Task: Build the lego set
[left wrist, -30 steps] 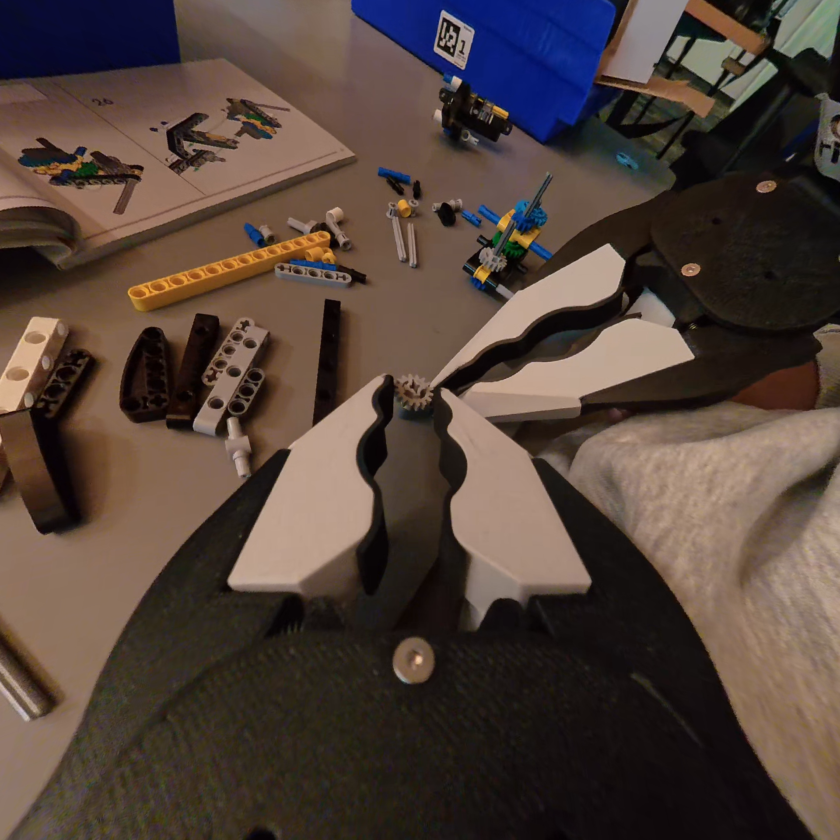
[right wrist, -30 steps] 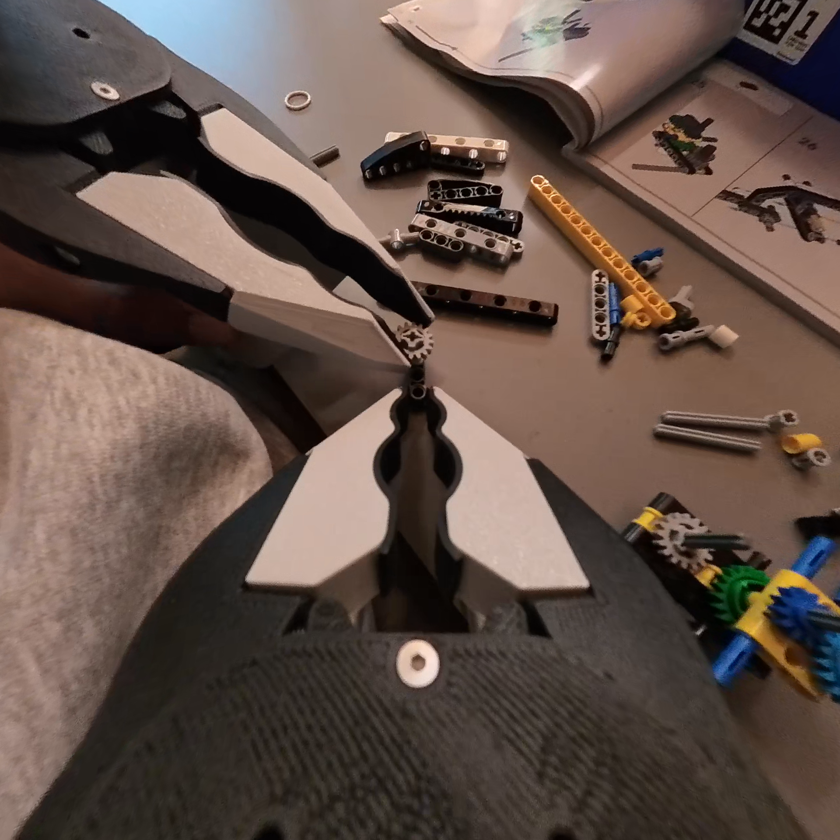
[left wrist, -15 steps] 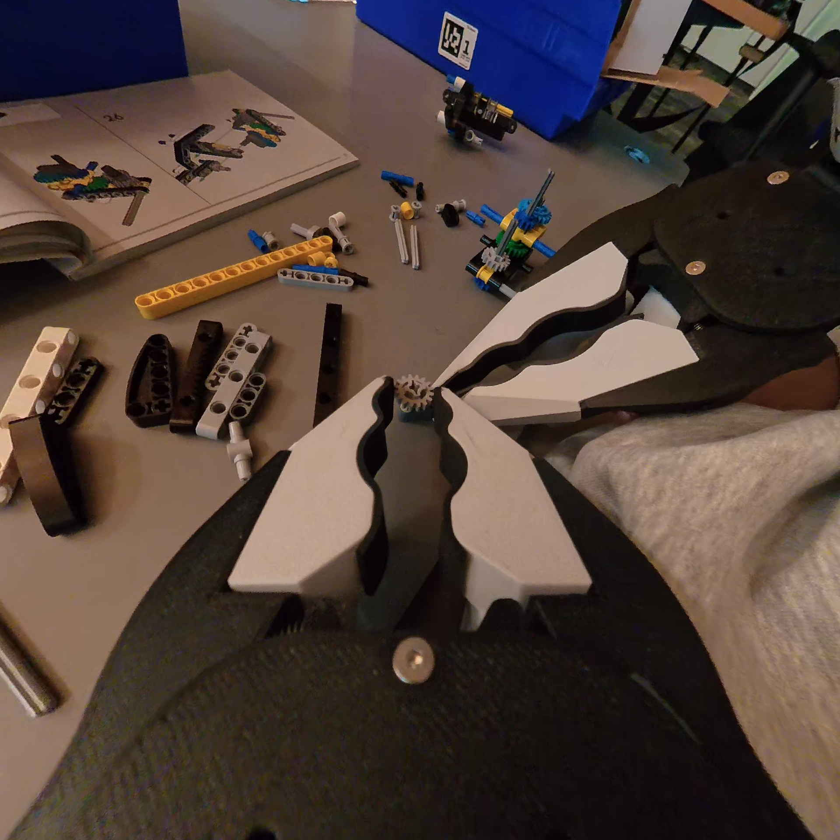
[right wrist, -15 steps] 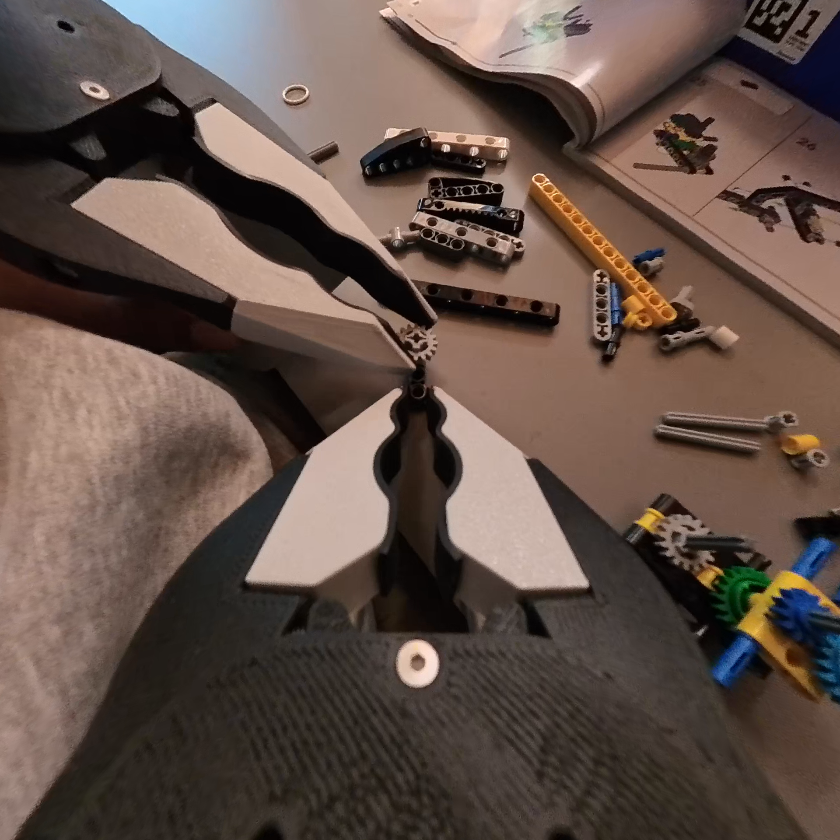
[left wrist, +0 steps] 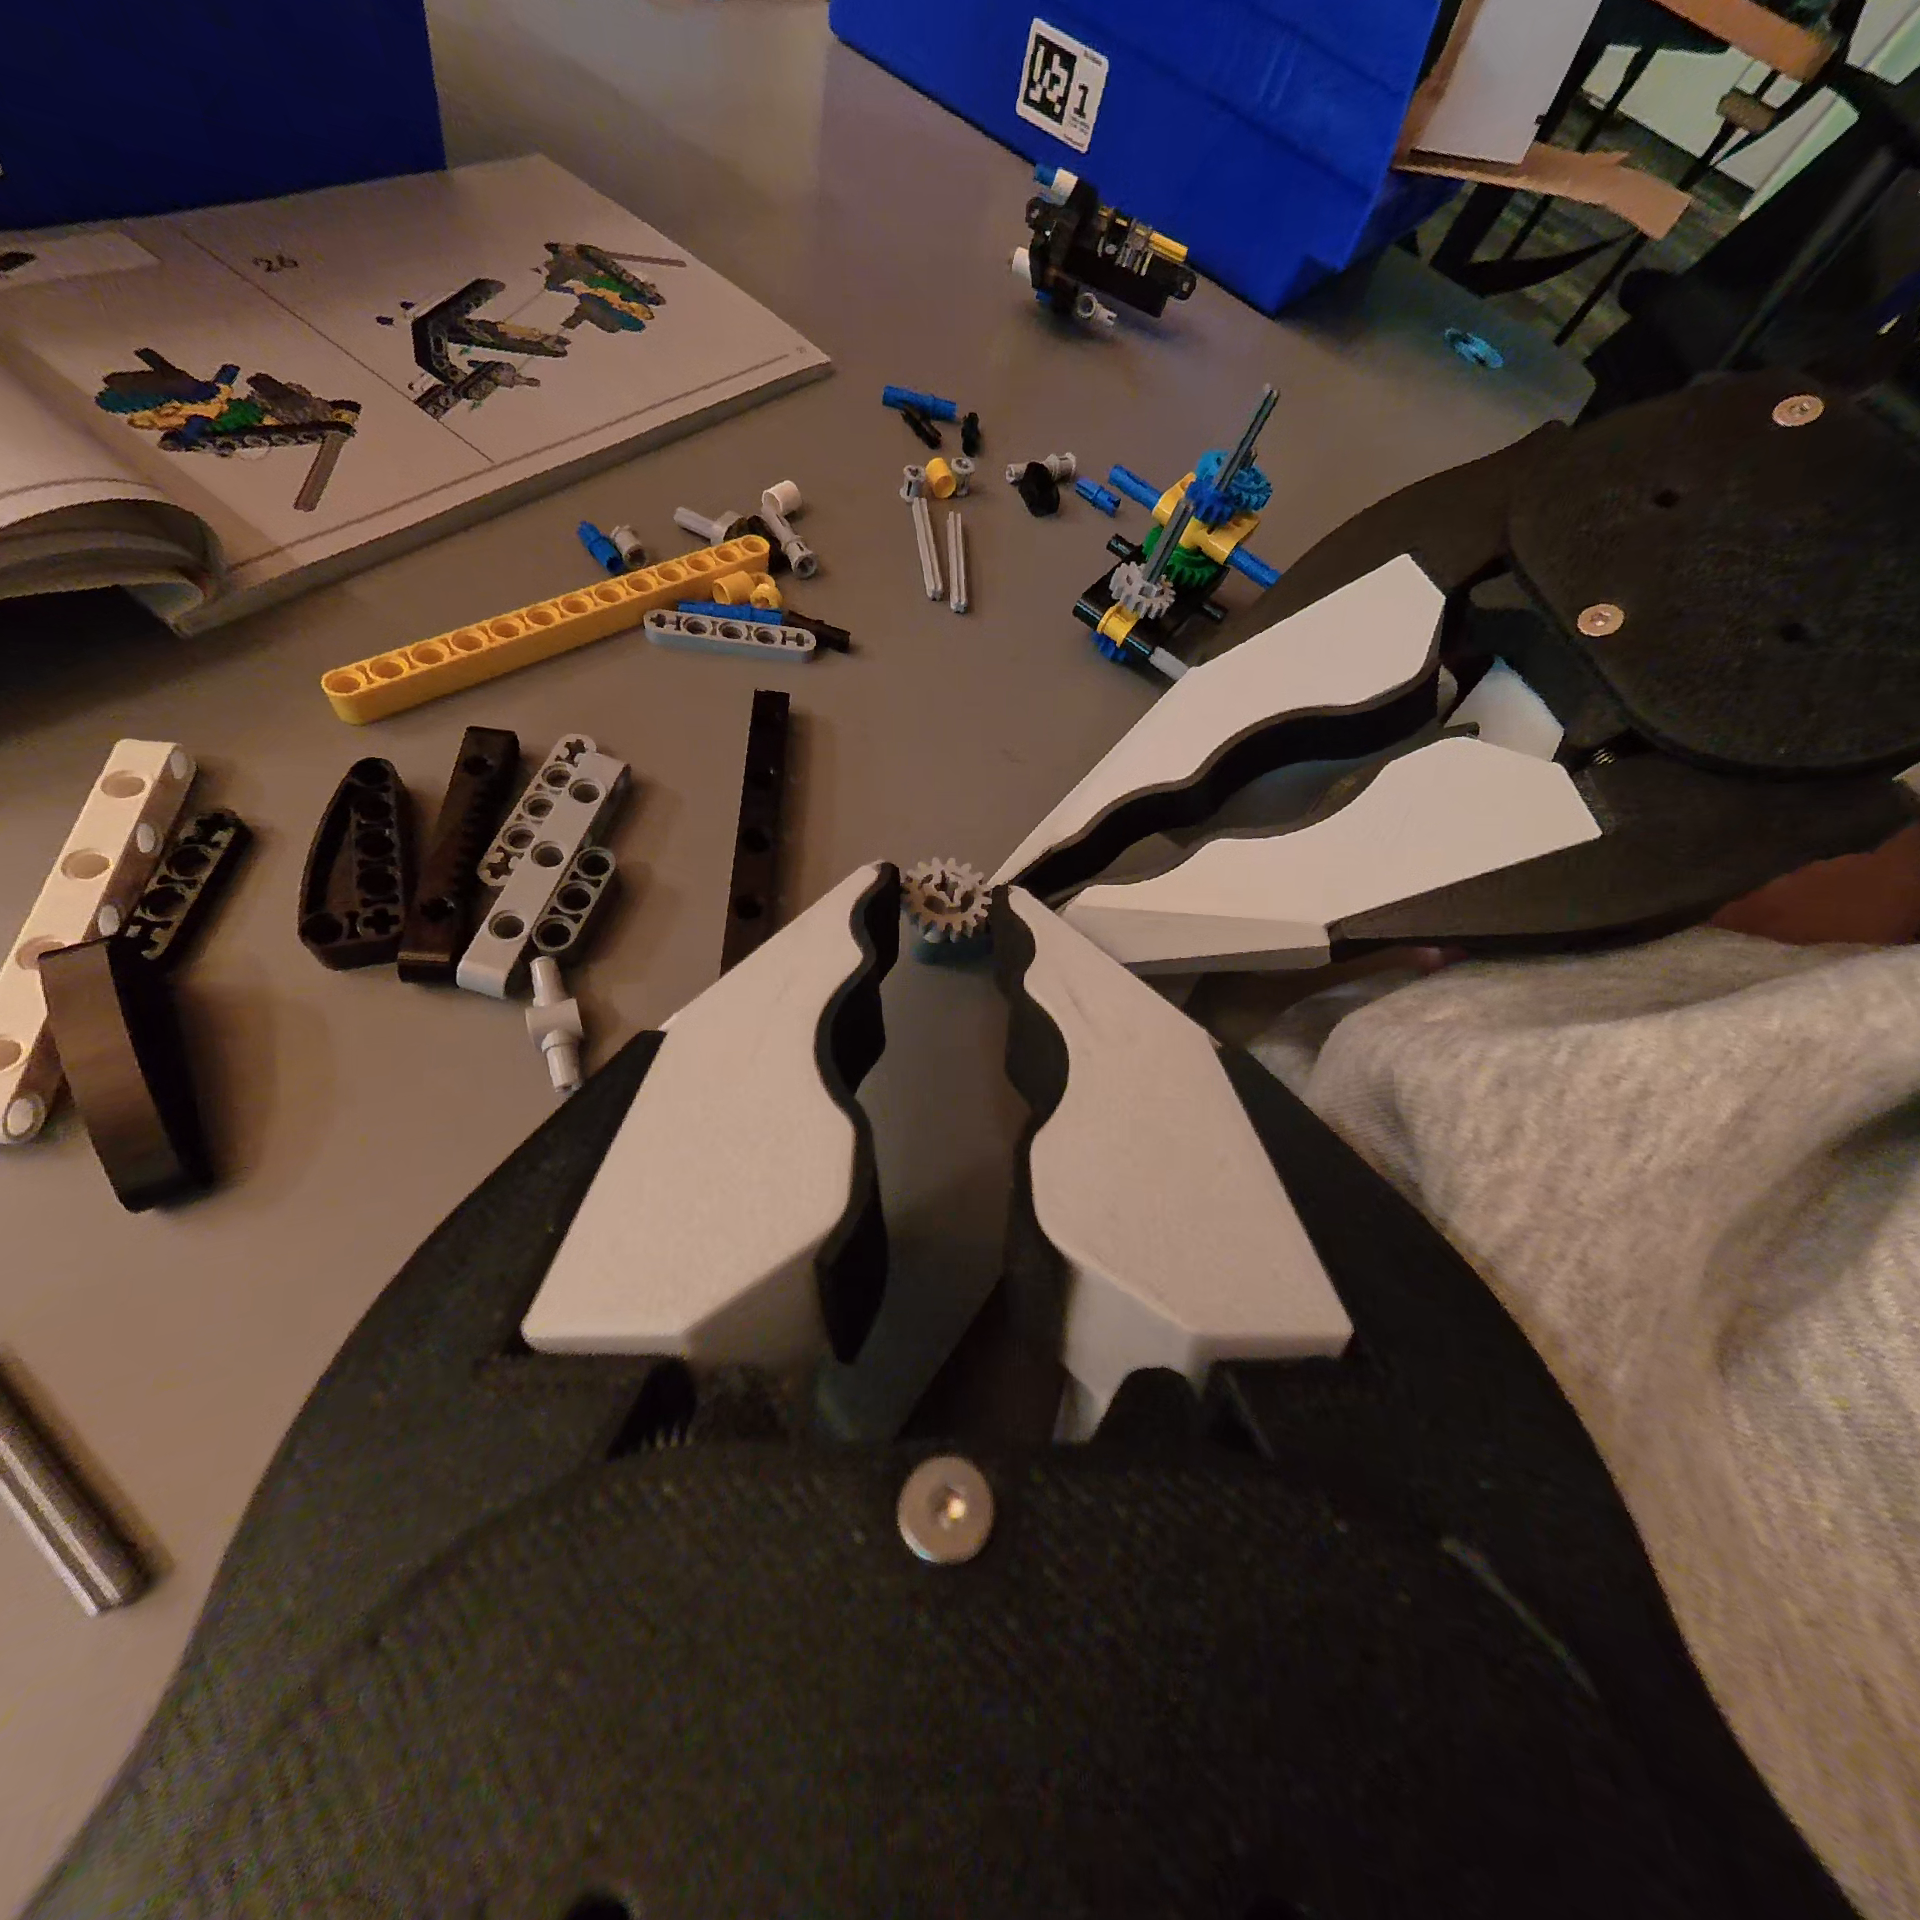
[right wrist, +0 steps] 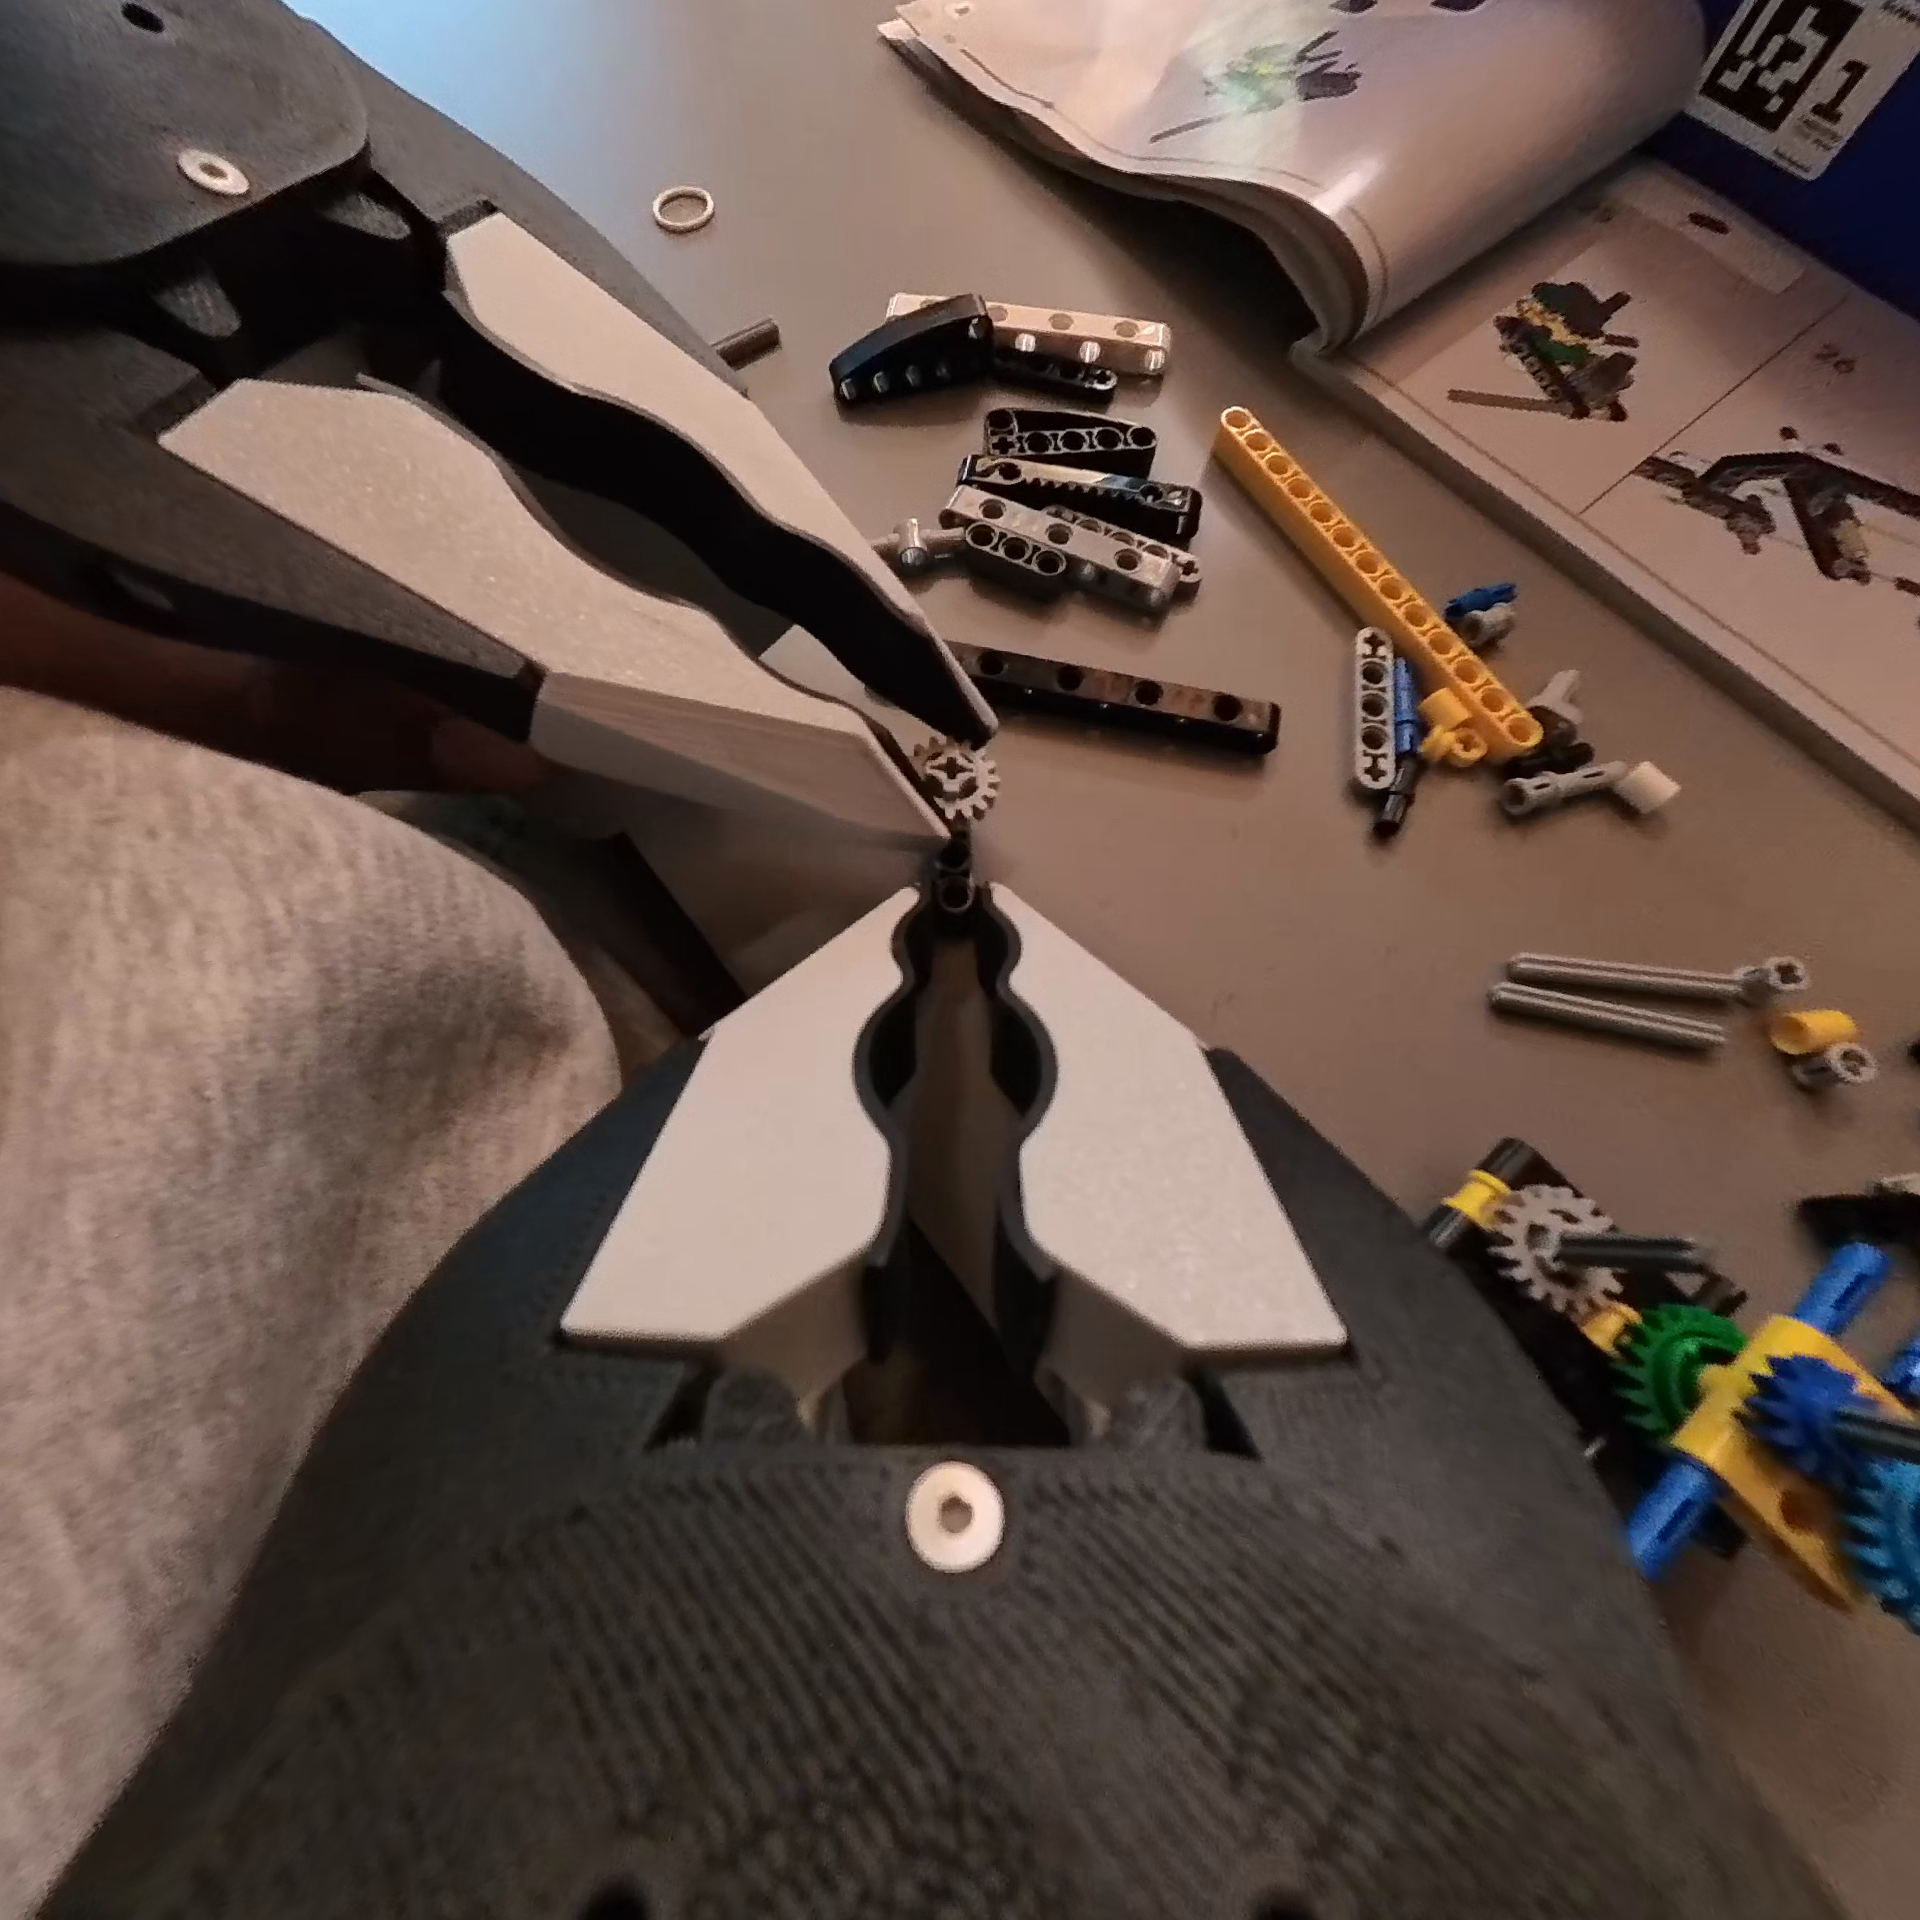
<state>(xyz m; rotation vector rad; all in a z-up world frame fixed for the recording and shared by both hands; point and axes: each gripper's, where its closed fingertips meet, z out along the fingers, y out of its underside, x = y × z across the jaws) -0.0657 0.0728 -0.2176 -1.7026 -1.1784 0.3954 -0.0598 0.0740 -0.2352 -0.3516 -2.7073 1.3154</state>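
My left gripper (left wrist: 943,914) is shut on a small grey gear (left wrist: 943,896) with a blue piece under it, held above the grey table. The gear also shows in the right wrist view (right wrist: 958,779). My right gripper (right wrist: 956,896) is shut on a thin black pin (right wrist: 954,883) whose tip meets the gear's edge. In the left wrist view the right gripper (left wrist: 1023,896) comes in from the right and touches the gear. A partly built assembly with blue, green and yellow gears (left wrist: 1184,561) stands farther back; it shows at the right wrist view's lower right (right wrist: 1704,1382).
Loose parts lie on the table: a long yellow beam (left wrist: 540,629), a black beam (left wrist: 764,821), grey and black liftarms (left wrist: 545,862), grey axles (right wrist: 1621,1003). An open instruction booklet (left wrist: 395,343), a blue box (left wrist: 1195,114) and a small black sub-assembly (left wrist: 1101,255) sit behind. A grey sleeve (left wrist: 1610,1299) crosses at right. The tips of both grippers are at nearly the same place. The small black sub-assembly (left wrist: 1101,255) is about equally far from each gripper, around 30 centimetres.
Both grippers hold their pieces together as before. The left wrist view has shifted slightly, so the table parts sit a little lower and to the right in frame.
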